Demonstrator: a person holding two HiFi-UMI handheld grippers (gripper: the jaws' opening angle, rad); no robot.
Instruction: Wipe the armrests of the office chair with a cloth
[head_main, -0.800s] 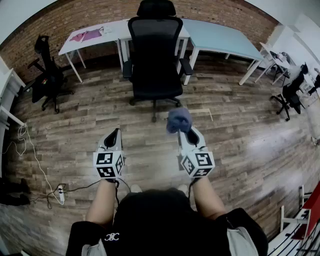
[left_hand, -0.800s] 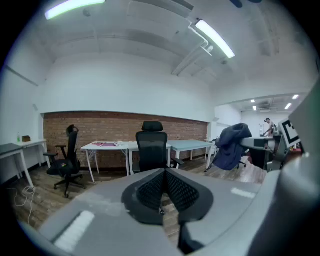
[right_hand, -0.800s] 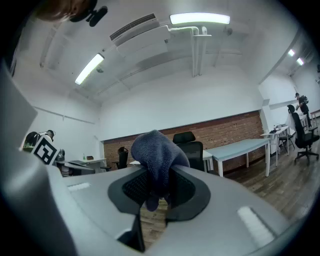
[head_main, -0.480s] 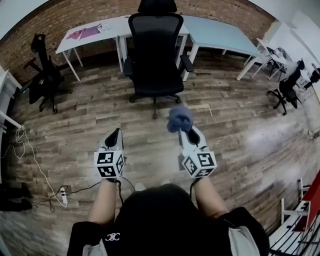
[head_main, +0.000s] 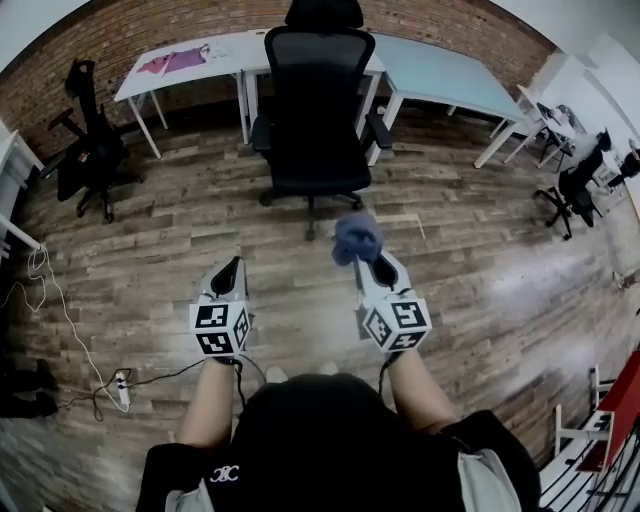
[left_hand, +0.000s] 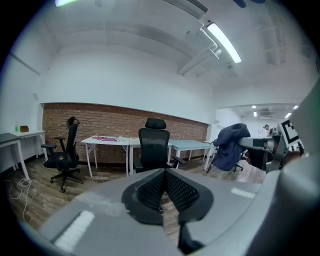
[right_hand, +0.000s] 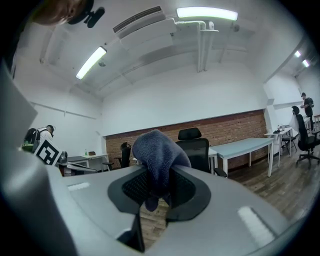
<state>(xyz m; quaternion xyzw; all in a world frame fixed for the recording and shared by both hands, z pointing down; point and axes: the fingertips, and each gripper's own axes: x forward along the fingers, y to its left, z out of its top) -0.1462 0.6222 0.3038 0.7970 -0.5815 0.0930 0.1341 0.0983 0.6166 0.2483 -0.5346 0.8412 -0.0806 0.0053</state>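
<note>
A black office chair (head_main: 315, 110) stands ahead of me in front of the desks, facing me, with an armrest on each side (head_main: 259, 135) (head_main: 379, 131). It also shows in the left gripper view (left_hand: 154, 150) and, partly behind the cloth, in the right gripper view (right_hand: 198, 150). My right gripper (head_main: 366, 266) is shut on a bunched blue cloth (head_main: 356, 238) (right_hand: 156, 159), well short of the chair. My left gripper (head_main: 231, 270) is shut with nothing in it, level with the right one.
White desks (head_main: 200, 62) (head_main: 440, 75) line the brick wall behind the chair. A second black chair (head_main: 88, 140) stands at the left, more chairs (head_main: 580, 185) at the right. A power strip and cables (head_main: 118, 385) lie on the wooden floor at my left.
The view has shifted slightly, and the chair sits a little lower in the frame. Both grippers hold the same pose, the cloth still in the right one.
</note>
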